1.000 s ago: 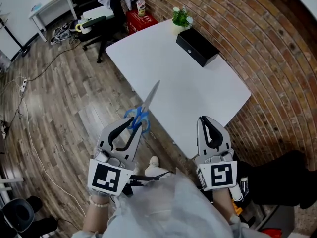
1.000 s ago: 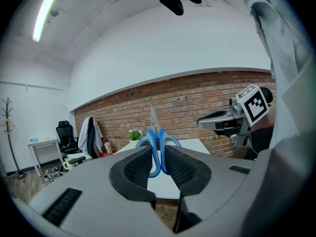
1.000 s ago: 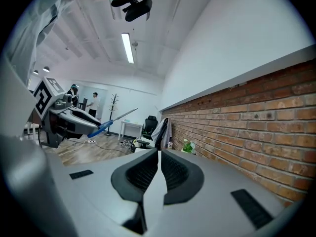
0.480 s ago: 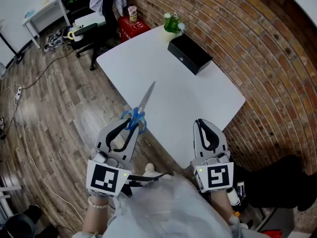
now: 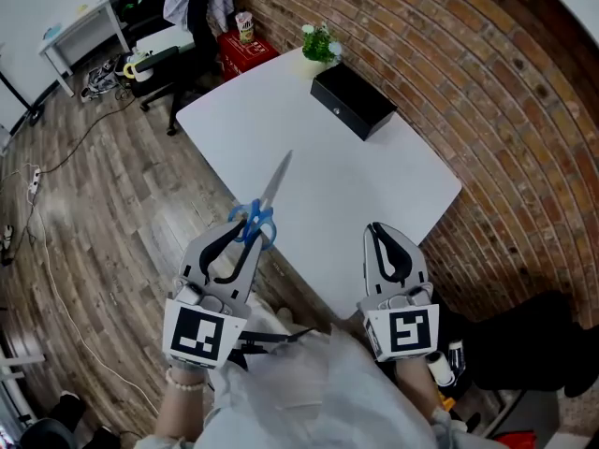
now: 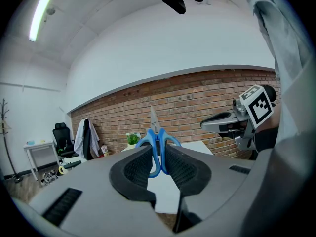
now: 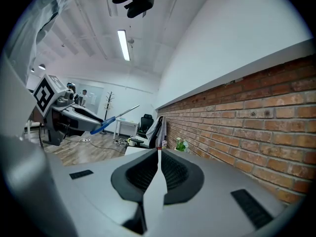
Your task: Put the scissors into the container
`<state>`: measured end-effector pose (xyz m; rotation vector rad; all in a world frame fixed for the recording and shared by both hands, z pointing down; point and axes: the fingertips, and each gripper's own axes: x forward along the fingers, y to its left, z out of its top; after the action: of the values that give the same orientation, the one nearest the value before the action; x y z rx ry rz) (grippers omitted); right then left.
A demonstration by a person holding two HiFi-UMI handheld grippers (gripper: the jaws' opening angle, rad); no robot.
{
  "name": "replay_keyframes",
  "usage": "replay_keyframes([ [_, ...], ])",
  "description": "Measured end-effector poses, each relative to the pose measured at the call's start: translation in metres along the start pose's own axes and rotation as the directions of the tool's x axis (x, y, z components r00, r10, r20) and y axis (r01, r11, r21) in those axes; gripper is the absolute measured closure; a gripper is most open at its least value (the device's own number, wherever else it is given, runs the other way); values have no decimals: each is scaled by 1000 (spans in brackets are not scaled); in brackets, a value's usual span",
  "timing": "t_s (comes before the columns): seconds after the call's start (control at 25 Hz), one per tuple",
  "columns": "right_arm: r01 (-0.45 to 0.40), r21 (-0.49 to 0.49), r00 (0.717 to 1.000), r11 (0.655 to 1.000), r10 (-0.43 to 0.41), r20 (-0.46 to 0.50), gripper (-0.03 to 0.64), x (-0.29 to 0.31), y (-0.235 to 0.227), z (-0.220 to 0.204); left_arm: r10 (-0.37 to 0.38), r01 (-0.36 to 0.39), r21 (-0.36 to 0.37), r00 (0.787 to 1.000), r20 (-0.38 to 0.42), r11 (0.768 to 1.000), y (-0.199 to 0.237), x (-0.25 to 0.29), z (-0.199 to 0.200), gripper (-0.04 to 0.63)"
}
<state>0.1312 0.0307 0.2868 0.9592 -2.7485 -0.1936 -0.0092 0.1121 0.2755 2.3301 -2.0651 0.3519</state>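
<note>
Currently gripping scissors [image 5: 265, 206] by blue handles in clenched left tool [image 5: 249, 239], blades pointing forward over near counter [image 5: 309, 157] edge. Keeping right tool [image 5: 382, 232] pressed together, empty. Likely mid-carry, noting black container [image 5: 354, 101] well apart at far side. Next calling for reaching across, lining up above box, releasing.

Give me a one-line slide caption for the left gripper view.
Left gripper clamps blue scissors by the handles, blades pointing up, brick wall behind.
</note>
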Motion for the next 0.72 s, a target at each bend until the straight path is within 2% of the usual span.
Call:
replay_keyframes([
  [0.4, 51, 8, 999, 999, -51, 2, 568, 7, -13, -1, -51, 50, 14, 999, 13, 999, 1, 23, 3, 500],
  [0.72, 93, 21, 996, 995, -93, 1, 568, 47, -26, -4, -102, 102, 21, 995, 18, 995, 23, 61, 1, 500],
])
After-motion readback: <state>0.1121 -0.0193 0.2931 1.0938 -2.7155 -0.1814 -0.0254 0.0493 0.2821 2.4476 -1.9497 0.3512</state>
